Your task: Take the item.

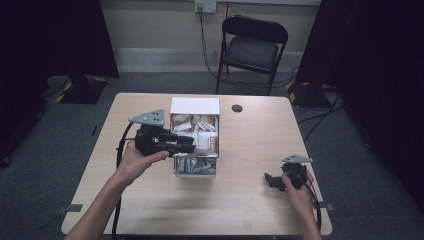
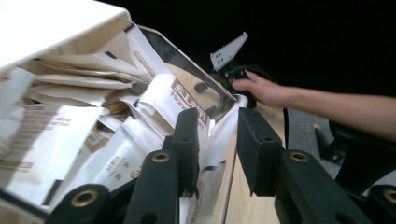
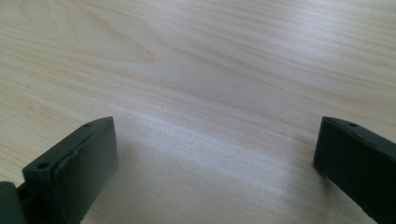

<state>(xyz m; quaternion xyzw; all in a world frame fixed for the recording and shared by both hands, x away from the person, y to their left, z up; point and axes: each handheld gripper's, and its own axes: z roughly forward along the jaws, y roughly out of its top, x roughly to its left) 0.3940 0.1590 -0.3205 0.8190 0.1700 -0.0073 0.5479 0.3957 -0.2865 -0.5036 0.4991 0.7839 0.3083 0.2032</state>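
Right gripper [image 1: 272, 179]: near right of the tabletop [image 1: 240, 200], resting there, jaws spread wide with only bare wood between them
Left gripper [image 1: 187, 145]: reaching from the left into the box, jaws partly closed; whether they pinch a packet, cannot tell
Box [image 1: 194, 106]: clear, white lid at its far end, mid-tabletop
Packets [image 2: 93, 140]: white and brown sachets packed inside the box
Chair [image 1: 252, 47]: black, beyond the far edge

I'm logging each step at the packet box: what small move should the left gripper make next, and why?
Probably finish closing. The left gripper has its jaws astride a white packet at the edge of the clear box, with a gap showing on one side. The right gripper rests open on the table, so the pick seems to be the left's.
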